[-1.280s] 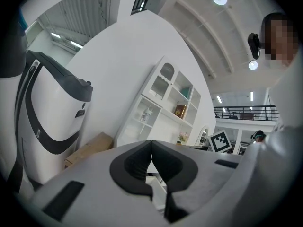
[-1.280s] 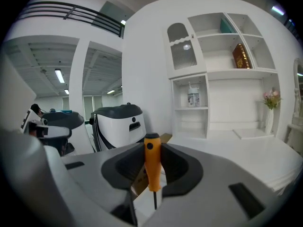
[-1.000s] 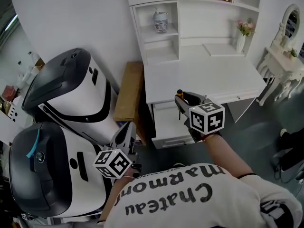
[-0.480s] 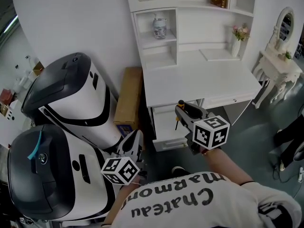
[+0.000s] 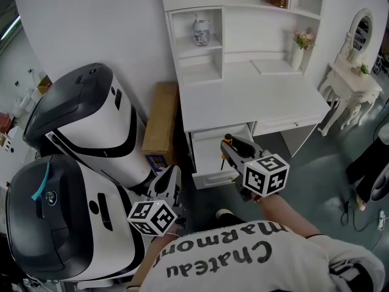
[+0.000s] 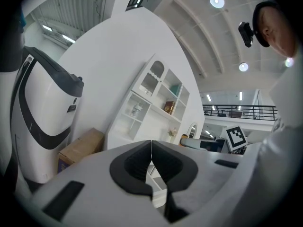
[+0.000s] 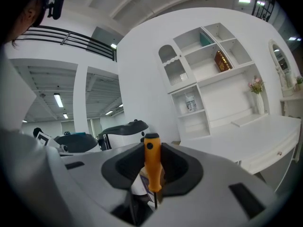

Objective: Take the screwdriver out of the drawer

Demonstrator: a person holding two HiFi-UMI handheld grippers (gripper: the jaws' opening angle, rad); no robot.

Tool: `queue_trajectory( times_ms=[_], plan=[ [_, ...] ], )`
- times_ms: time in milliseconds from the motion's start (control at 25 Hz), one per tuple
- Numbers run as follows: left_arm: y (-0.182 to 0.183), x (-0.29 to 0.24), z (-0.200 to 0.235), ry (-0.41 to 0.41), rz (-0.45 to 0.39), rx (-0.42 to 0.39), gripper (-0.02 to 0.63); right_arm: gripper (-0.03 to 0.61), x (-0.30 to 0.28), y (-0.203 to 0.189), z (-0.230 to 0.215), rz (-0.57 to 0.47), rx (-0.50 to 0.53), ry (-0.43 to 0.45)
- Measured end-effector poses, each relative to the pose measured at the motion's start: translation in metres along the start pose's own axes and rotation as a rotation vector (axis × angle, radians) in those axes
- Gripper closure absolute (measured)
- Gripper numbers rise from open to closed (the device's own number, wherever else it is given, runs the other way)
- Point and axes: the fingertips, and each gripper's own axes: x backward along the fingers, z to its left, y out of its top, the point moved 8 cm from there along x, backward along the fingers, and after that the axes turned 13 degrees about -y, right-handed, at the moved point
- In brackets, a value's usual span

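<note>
The screwdriver [image 7: 152,166] has an orange handle with a black cap and stands upright between the jaws of my right gripper [image 7: 152,176], which is shut on it. In the head view the right gripper [image 5: 228,148] holds the screwdriver [image 5: 226,142] over the front of the open white drawer [image 5: 206,165] under the desk. My left gripper [image 5: 170,176] hangs lower left of the drawer, beside the white machine, apart from everything. In the left gripper view the left gripper [image 6: 151,162] has its dark pads touching, with nothing between them.
A white desk [image 5: 255,96] with shelves stands behind the drawer; a vase [image 5: 202,31] and flowers [image 5: 299,44] sit on it. A cardboard box [image 5: 159,123] leans at its left. Two large white-and-black machines [image 5: 85,120] fill the left. A small white dressing table [image 5: 349,87] stands right.
My right gripper has drawn back from the desk toward the person, carrying the screwdriver. The left gripper has shifted slightly right and stays shut.
</note>
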Motion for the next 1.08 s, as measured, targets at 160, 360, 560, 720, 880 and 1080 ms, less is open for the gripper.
queue_trajectory(
  times_ms=[160,360,560,720,880,1080],
  plan=[
    [-0.003,0.001,-0.001,-0.009,0.011,0.004,0.591,0.459,0.002,-0.005,0.0,0.009,-0.005,-0.005],
    [-0.005,0.003,-0.002,-0.014,0.014,0.012,0.59,0.459,0.005,-0.012,0.002,0.037,-0.044,0.006],
    [-0.007,0.006,-0.006,-0.016,0.009,0.02,0.591,0.459,0.008,-0.018,0.005,0.062,-0.067,0.013],
    [-0.012,0.012,-0.008,-0.01,0.006,0.025,0.591,0.459,0.011,-0.024,0.009,0.073,-0.03,0.012],
    [-0.014,0.017,-0.009,-0.002,0.003,0.025,0.589,0.459,0.012,-0.028,0.012,0.082,-0.017,0.016],
    [-0.014,0.024,-0.01,0.008,0.002,0.026,0.591,0.459,0.015,-0.034,0.018,0.099,-0.018,0.025]
  ],
)
